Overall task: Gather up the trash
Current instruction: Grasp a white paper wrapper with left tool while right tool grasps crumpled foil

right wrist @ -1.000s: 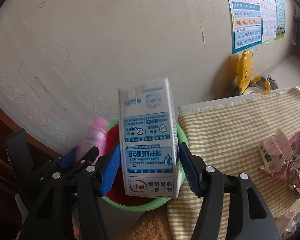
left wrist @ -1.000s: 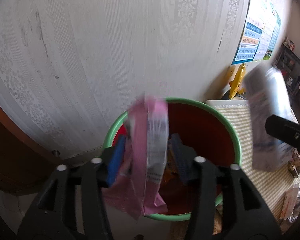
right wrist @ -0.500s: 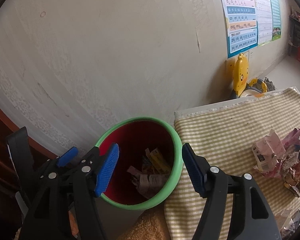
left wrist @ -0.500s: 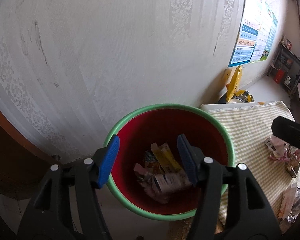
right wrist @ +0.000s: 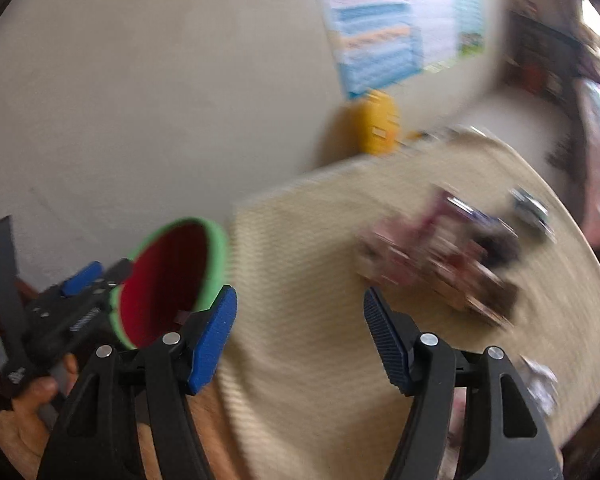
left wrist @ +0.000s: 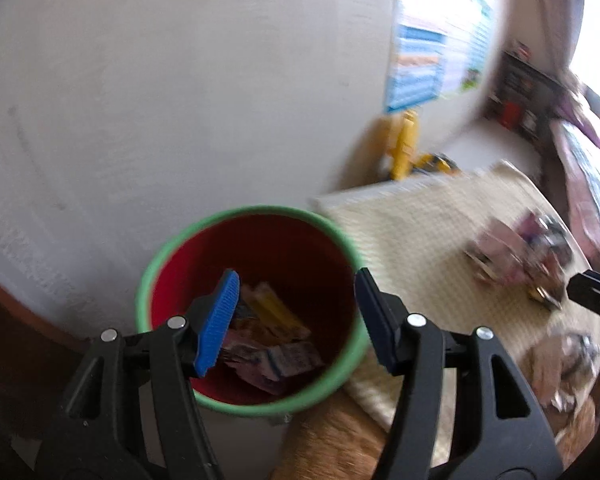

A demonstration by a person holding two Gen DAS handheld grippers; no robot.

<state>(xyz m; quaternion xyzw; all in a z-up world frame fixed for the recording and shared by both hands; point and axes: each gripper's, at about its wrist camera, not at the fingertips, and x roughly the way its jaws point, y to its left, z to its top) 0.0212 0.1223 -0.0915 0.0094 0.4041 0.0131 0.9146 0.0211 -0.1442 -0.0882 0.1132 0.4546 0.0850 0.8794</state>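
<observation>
One red bin [left wrist: 256,248] with trash inside, two empty wide-apart tongs, left gripper [left wrist: 296,316] over the bin, right gripper [right wrist: 300,332] beside it, one blurry trash pile [right wrist: 440,264] on the cloth [right wrist: 300,240]

- The left wrist view looks steeply down from close above the red bin [left wrist: 260,264], frame centre.
- The right wrist view faces the checked cloth [right wrist: 320,280]; the bin sits lower left.
- Both views share the bin, the cloth and the wall poster [left wrist: 424,76].
</observation>
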